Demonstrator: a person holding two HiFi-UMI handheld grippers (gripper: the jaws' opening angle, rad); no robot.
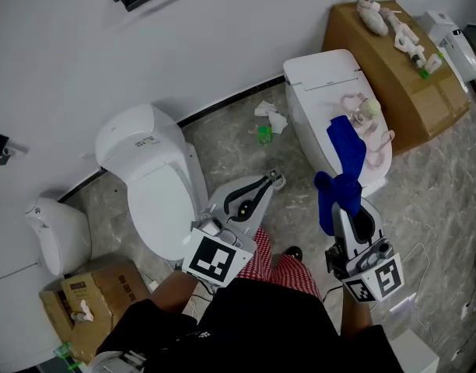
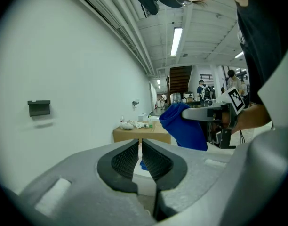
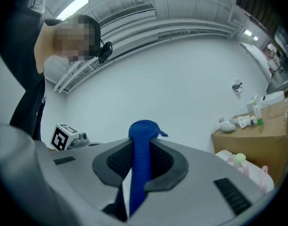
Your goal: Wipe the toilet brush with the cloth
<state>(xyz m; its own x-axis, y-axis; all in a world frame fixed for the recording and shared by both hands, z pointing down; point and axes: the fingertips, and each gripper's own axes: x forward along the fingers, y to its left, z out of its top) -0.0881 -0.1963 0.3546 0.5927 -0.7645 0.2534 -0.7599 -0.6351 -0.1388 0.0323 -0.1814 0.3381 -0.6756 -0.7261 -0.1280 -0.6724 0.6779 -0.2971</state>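
1. The deep blue, soft woven cloth (image 1: pixel 343 165) is right of centre in the head view. The right gripper (image 1: pixel 353 208) holds it there. Its jaws are closed on a bunched fold, and a rounded end of the cloth stands free above the pads.
2. The left gripper (image 1: pixel 275 180), in the lower centre, has its jaws pressed together with nothing between them.
3. I cannot identify the toilet brush with certainty — a pink and pale green object (image 1: pixel 369 109) on the lid of the white toilet (image 1: pixel 320 72), upper right, may be it.
4. The cloth looks light, limp and not slippery, so a pinch on a thick fold should hold it.
5. A brush is probably light and stiff — the empty gripper should take it at the middle of the handle, away from the head.
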